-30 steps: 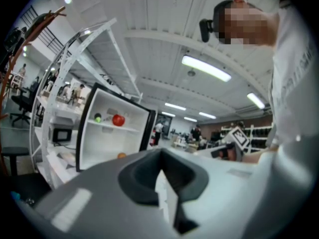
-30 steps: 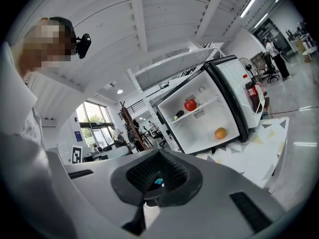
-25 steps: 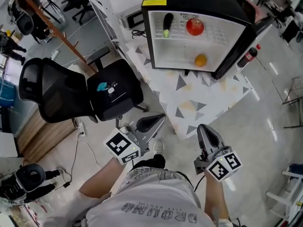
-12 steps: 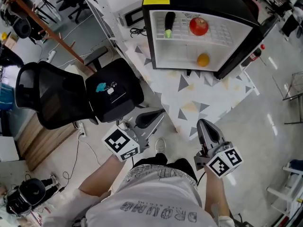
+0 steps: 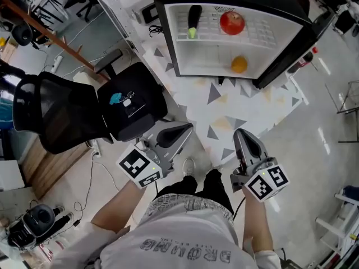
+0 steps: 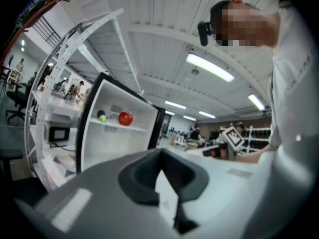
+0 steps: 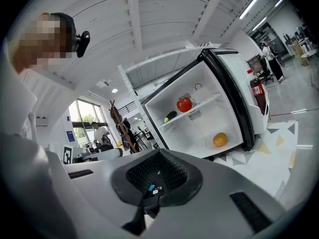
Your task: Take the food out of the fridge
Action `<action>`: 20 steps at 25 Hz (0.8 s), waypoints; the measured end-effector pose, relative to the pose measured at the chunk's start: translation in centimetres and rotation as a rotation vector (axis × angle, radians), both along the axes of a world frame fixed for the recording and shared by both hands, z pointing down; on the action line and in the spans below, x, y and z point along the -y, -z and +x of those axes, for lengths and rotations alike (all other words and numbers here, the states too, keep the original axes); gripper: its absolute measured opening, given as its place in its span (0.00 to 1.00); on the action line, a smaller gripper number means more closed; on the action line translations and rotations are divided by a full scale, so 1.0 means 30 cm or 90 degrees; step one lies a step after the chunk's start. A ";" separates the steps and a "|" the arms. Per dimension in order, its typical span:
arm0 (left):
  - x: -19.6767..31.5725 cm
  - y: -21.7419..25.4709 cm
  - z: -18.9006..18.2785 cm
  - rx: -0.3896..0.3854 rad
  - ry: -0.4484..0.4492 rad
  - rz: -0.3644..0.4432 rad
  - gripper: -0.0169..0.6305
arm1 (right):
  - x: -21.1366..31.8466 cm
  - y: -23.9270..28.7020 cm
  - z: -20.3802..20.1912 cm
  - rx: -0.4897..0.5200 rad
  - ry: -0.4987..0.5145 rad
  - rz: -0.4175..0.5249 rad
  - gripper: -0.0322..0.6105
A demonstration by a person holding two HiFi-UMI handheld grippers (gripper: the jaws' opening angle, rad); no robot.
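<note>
The black fridge [image 5: 168, 32] stands open on the floor ahead of me. On its upper shelf lie a dark eggplant [image 5: 194, 17] and a red tomato-like fruit [image 5: 231, 22]. An orange [image 5: 239, 64] sits on the bottom. My left gripper [image 5: 180, 132] and right gripper [image 5: 243, 137] are both shut and empty, held side by side well short of the fridge and pointing at it. The right gripper view shows the red fruit [image 7: 184, 104], eggplant [image 7: 171, 116] and orange [image 7: 220, 140] beyond the jaws. The left gripper view shows the red fruit [image 6: 125, 118] on the shelf.
A black office chair [image 5: 67, 111] stands left of my left gripper, with a small blue thing [image 5: 116, 99] on its seat. A mat with triangle print [image 5: 252, 108] lies before the fridge. The fridge door [image 5: 291, 43] hangs open at the right and holds a red bottle [image 7: 255, 91].
Both grippers have edged forward toward the fridge together with the person. Both stay shut and empty, and the food has not moved.
</note>
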State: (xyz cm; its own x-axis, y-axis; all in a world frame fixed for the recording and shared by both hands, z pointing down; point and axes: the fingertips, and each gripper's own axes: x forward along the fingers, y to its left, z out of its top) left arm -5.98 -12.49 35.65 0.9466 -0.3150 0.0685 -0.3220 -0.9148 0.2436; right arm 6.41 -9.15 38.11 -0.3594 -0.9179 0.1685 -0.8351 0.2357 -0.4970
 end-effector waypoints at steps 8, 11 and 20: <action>0.065 -0.039 0.085 0.024 0.032 -0.015 0.04 | 0.127 -0.044 0.144 0.009 -0.005 -0.006 0.03; 0.096 -0.049 0.123 0.030 0.044 -0.016 0.04 | 0.184 -0.073 0.203 0.007 -0.011 -0.010 0.03; 0.178 -0.084 0.209 0.050 0.059 -0.023 0.04 | 0.344 -0.158 0.313 -0.009 -0.030 -0.024 0.03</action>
